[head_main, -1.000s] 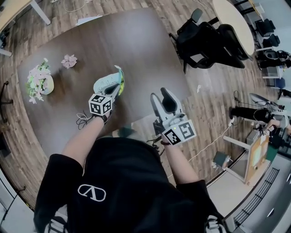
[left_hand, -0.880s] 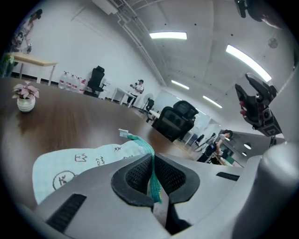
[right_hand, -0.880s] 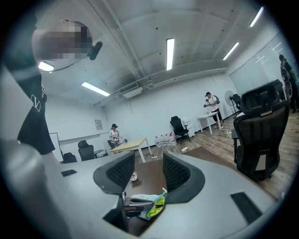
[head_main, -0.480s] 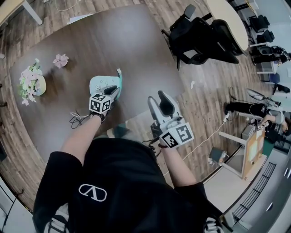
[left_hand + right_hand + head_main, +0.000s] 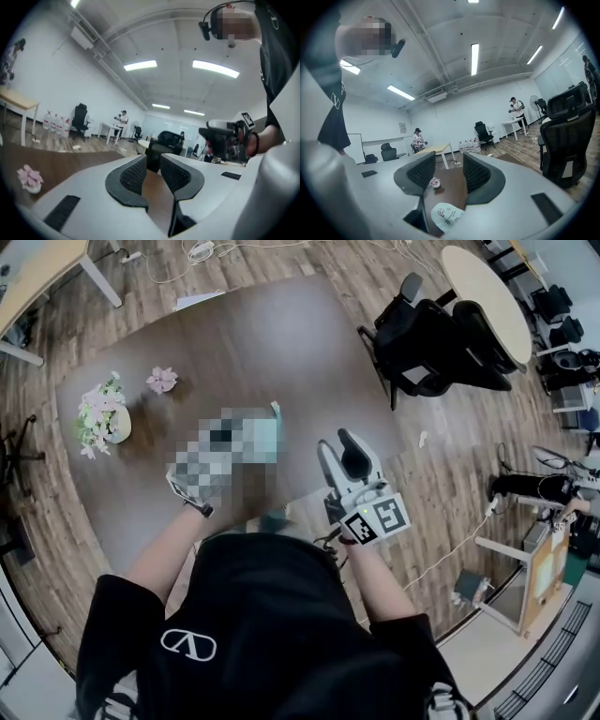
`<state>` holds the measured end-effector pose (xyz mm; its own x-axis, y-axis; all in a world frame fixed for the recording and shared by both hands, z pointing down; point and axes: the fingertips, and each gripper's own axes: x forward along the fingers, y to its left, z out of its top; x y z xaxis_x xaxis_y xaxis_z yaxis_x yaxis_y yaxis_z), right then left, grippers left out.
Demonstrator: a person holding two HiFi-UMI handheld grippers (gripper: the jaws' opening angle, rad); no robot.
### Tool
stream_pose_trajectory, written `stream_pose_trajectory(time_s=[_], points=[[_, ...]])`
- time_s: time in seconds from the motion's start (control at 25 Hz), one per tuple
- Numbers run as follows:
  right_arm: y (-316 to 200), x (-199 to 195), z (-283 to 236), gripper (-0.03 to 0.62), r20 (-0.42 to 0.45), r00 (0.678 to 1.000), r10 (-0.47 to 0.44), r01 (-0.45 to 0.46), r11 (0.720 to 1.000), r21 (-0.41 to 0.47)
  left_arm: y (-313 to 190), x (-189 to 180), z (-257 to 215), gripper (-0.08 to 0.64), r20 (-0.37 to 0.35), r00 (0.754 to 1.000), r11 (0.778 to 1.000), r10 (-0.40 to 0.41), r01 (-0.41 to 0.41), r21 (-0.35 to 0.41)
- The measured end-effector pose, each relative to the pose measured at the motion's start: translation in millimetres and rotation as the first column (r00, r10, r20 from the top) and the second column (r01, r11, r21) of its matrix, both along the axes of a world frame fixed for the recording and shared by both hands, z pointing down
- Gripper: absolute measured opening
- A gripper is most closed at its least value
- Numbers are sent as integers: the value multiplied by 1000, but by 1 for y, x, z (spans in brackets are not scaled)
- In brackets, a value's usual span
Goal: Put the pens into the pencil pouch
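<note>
**A:** Since no pen shows in any view, what does the next move turn on?

**B:** On the pouch [image 5: 446, 216]. It lies flat on the table [image 5: 281, 334], ahead of the right tongs [image 5: 448, 161] and below them. Their camera catches one pale, printed end of it under the gap. I cannot tell how its long side runs.

**A:** And those tongs?

**B:** They are held apart with nothing between them. They point level over the pouch toward the pink flower [image 5: 435, 182] beyond it.

**A:** The left tongs [image 5: 153, 159]?

**B:** Parted by a narrow gap, having just been opening, and the gap holds nothing. They look level across at the right tongs, above the pouch rather than on it. From the head view I'd judge the left hand the nearer. Its forearm reaches to where the pouch lies, while the right tongs stand just beside that spot.

**A:** Surface and room?

**B:** The table is smooth dark brown wood, with a pot of flowers [image 5: 103, 418] well to the pouch's left. Around it is a plank floor [image 5: 422, 474], with black office chairs [image 5: 436, 334] far to the pouch's right. The room is long and white, with strip lights overhead.
</note>
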<state>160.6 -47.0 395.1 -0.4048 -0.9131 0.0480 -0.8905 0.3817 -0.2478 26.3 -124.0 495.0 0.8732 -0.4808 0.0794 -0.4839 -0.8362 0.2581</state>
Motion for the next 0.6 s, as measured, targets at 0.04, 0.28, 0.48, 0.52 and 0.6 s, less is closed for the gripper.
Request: stream_pose_trajectory(time_s=[0.04,0.28,0.48,0.52,0.6], points=[[-2,-4,-2,183,-2,1000,-9,9,1000,9,0,-10,-22,89,-16,1000,999,-24,24,38],[-13,-28,-21,150,-51,997,-58,62,995,79,11,-61,-123,16,-70,985,968,-158,169,187],[-16,-36,-34,97,-95,993,-64,76,989,130,27,-82,-163,3,-38,980,935,-197,200,295],[-15,-36,-35,70,-101,993,-59,73,988,136,28,-84,-167,3,-33,978,929,-205,205,307],[-14,-37,-35,22,-121,992,-47,65,987,147,28,-89,-173,3,-42,976,925,-215,217,312]])
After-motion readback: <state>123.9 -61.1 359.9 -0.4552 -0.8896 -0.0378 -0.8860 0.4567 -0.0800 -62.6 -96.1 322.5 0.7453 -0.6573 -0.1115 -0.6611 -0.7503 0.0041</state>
